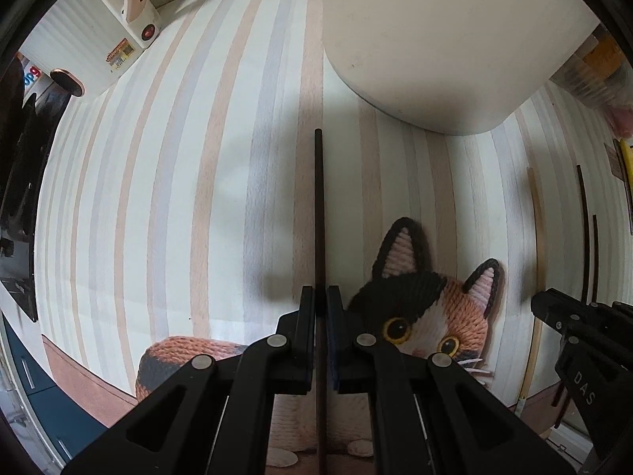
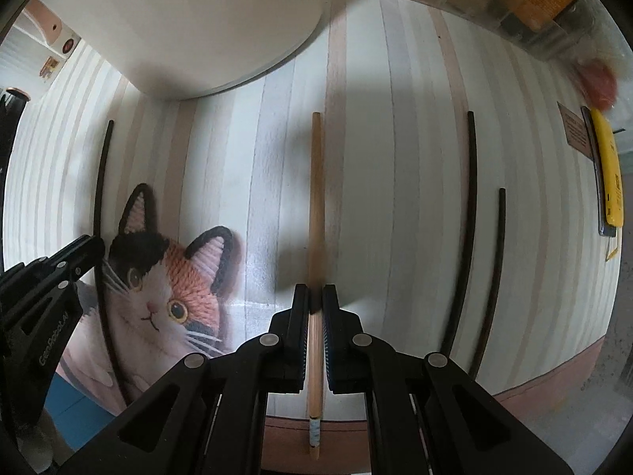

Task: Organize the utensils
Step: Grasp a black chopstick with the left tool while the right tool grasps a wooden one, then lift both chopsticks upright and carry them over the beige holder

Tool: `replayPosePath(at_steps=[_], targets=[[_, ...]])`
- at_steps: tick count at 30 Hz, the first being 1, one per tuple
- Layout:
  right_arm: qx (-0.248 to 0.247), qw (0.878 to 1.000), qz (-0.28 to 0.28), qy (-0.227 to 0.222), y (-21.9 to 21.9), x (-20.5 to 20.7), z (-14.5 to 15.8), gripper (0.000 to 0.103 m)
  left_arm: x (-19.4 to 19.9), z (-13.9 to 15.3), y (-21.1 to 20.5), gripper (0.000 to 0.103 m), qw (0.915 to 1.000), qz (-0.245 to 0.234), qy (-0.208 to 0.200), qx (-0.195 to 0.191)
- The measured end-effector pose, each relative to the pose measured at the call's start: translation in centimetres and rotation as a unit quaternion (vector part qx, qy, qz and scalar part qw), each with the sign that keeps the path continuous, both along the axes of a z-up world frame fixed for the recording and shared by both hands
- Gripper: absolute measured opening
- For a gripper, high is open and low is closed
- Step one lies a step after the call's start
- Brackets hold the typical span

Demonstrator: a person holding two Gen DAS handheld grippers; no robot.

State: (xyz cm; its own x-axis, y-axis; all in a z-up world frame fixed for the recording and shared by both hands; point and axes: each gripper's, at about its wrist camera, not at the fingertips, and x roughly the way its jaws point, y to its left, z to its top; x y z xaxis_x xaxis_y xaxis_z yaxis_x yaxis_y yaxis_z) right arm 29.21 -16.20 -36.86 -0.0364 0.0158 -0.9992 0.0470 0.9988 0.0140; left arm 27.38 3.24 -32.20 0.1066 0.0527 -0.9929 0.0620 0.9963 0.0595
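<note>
Gripping one chopstick apiece, both tools are hovering above the striped tabletop (image 1: 178,198). The left tool (image 1: 320,297) is clamping a dark chopstick (image 1: 319,206), with its jaws closed on the shaft. The right tool (image 2: 315,295) is clamping a light wooden chopstick (image 2: 315,198) in the same way.

Each held stick is running straight forward along the fingers, and its far tip is pointing toward the white container (image 1: 447,39). That container is standing ahead of both tools. It is lying ahead and to the right of the left tool, and ahead and to the left of the right tool. Neither tip is touching it. Judged from these views, the coming move is depending on carrying each tip forward and inward to the container. Neither arm is looking clearly nearer.

The right view is showing two more dark chopsticks (image 2: 469,217) lying on the tabletop to the right of the held stick, roughly parallel to it and well apart from it. The left view is catching these only at its right edge. The left view is showing a white appliance (image 1: 114,39) at far left, which is appearing only as a sliver in the right view. The cat print (image 2: 166,289) is lying between the two tools. The container opening is hidden in both views.
</note>
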Motion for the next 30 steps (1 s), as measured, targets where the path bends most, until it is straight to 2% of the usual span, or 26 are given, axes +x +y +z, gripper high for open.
replayPosePath(at_steps=[8,17,22,30], targets=[[-0.009,1.000,0.011,0.017,1.5,1.8,-0.6,0.008,1.5,0.1,1.0,0.003,0.9999,-0.005,0.009,-0.009],[-0.007,1.000,-0.001,0.017,1.1,1.6,-0.7,0.008,3.1,-0.2,1.4,0.003,0.9998,0.001,0.011,-0.016],[0.003,1.000,-0.021,-0.002,0.4,0.7,-0.3,0.007,2.9,0.9,2.3,0.003,0.9997,0.009,-0.002,-0.024],[0.017,0.997,-0.031,-0.071,-1.2,-0.7,4.3,0.007,2.9,5.7,3.7,0.003,0.9979,0.011,-0.058,-0.028]])
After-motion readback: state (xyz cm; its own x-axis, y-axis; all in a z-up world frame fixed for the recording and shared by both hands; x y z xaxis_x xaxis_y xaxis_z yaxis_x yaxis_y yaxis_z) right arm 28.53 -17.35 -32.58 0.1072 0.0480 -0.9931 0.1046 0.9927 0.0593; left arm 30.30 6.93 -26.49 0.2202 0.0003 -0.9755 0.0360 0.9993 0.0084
